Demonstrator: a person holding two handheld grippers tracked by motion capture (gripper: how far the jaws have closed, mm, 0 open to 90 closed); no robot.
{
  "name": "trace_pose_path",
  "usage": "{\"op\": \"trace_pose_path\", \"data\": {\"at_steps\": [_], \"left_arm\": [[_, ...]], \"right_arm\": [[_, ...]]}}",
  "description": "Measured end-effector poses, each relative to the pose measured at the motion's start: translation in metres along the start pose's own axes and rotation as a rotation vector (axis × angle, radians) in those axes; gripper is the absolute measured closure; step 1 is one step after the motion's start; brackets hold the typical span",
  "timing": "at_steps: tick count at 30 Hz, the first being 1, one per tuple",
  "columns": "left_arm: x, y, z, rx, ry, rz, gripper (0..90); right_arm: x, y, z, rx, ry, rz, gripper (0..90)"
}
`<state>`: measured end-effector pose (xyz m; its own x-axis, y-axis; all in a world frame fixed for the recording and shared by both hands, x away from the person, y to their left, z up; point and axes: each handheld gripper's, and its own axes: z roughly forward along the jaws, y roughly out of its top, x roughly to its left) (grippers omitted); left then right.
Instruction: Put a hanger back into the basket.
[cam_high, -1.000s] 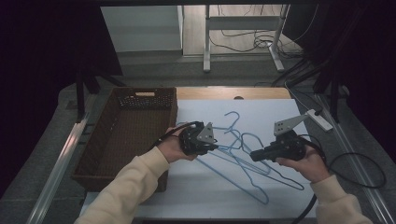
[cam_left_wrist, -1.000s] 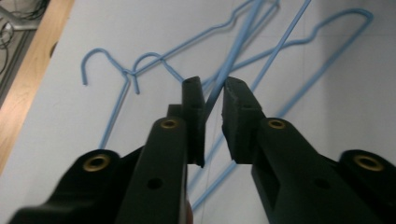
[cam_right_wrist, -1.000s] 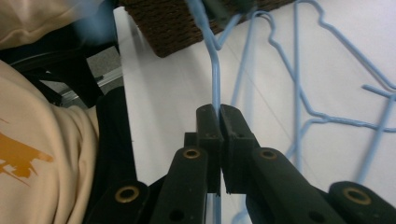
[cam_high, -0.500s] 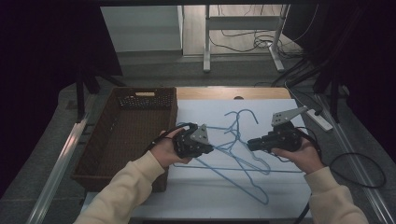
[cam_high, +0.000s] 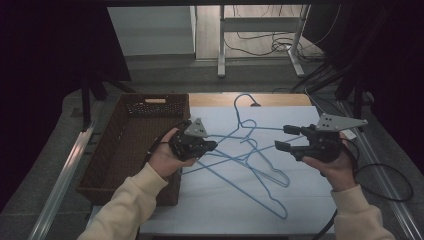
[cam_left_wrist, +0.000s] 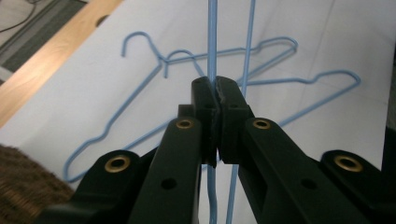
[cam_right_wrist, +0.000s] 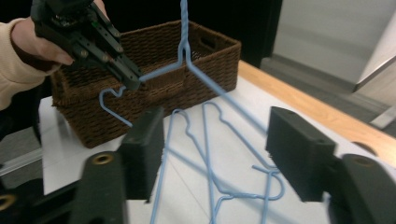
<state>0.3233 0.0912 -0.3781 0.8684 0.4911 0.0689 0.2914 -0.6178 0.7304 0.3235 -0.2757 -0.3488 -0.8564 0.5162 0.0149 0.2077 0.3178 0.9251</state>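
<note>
Several blue wire hangers (cam_high: 250, 157) lie tangled on a white sheet (cam_high: 220, 205). My left gripper (cam_high: 212, 146) is shut on the shoulder wire of one blue hanger (cam_left_wrist: 212, 46) and holds it tilted up off the sheet, hook (cam_right_wrist: 184, 28) pointing away from the person. In the left gripper view the pads (cam_left_wrist: 205, 100) pinch that wire. My right gripper (cam_high: 282, 138) hovers over the right of the pile. Its jaws (cam_right_wrist: 217, 116) have just been opening and stand wide, with nothing between them.
A brown wicker basket (cam_high: 130, 145) sits at the left edge of the sheet, close behind the left hand. A strip of wooden tabletop (cam_high: 280, 100) runs along the far side. Table legs and cables lie on the floor beyond.
The left gripper has drawn its hanger up and to the left, raising the hook. The right gripper has risen off the pile and its jaws have opened wide.
</note>
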Motion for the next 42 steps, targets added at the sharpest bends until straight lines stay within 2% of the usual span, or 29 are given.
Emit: {"op": "trace_pose_path", "data": {"at_steps": [1,5,6,11,18,27,35,37,39,40,41,42], "left_arm": [[0.004,-0.002,-0.007,-0.022,0.007,-0.03,87.4],[0.006,-0.004,-0.016,-0.057,0.008,-0.056,87.5],[0.007,-0.004,-0.024,-0.085,0.014,-0.075,87.5],[0.011,-0.003,-0.039,-0.106,0.037,-0.096,87.4],[0.023,-0.013,-0.06,-0.144,0.07,-0.144,87.4],[0.035,-0.035,-0.078,-0.139,0.108,-0.181,87.4],[0.045,-0.056,-0.091,-0.127,0.151,-0.222,87.4],[0.051,-0.067,-0.098,-0.127,0.172,-0.248,87.4],[0.052,-0.069,-0.099,-0.128,0.178,-0.255,87.4],[0.056,-0.077,-0.104,-0.13,0.197,-0.273,87.4],[0.056,-0.077,-0.104,-0.13,0.197,-0.273,87.4],[0.059,-0.085,-0.109,-0.132,0.21,-0.292,87.4]], "right_arm": [[0.002,-0.001,-0.001,-0.006,-0.006,-0.001,33.2],[0.007,-0.007,-0.003,-0.008,-0.003,0.001,32.4],[0.01,-0.013,-0.003,-0.007,-0.002,0.009,32.0],[0.011,-0.026,-0.003,-0.006,0.001,0.025,31.9],[0.009,-0.045,-0.001,0.019,0.003,0.06,32.0],[0.008,-0.066,0.01,0.077,-0.019,0.078,32.0],[0.007,-0.074,0.016,0.099,-0.028,0.086,32.0],[0.007,-0.075,0.017,0.099,-0.027,0.09,32.0],[0.007,-0.076,0.017,0.101,-0.028,0.093,32.0],[0.007,-0.079,0.018,0.103,-0.028,0.097,32.0],[0.007,-0.079,0.018,0.103,-0.028,0.097,32.0],[0.007,-0.081,0.019,0.112,-0.032,0.098,32.0]]}}
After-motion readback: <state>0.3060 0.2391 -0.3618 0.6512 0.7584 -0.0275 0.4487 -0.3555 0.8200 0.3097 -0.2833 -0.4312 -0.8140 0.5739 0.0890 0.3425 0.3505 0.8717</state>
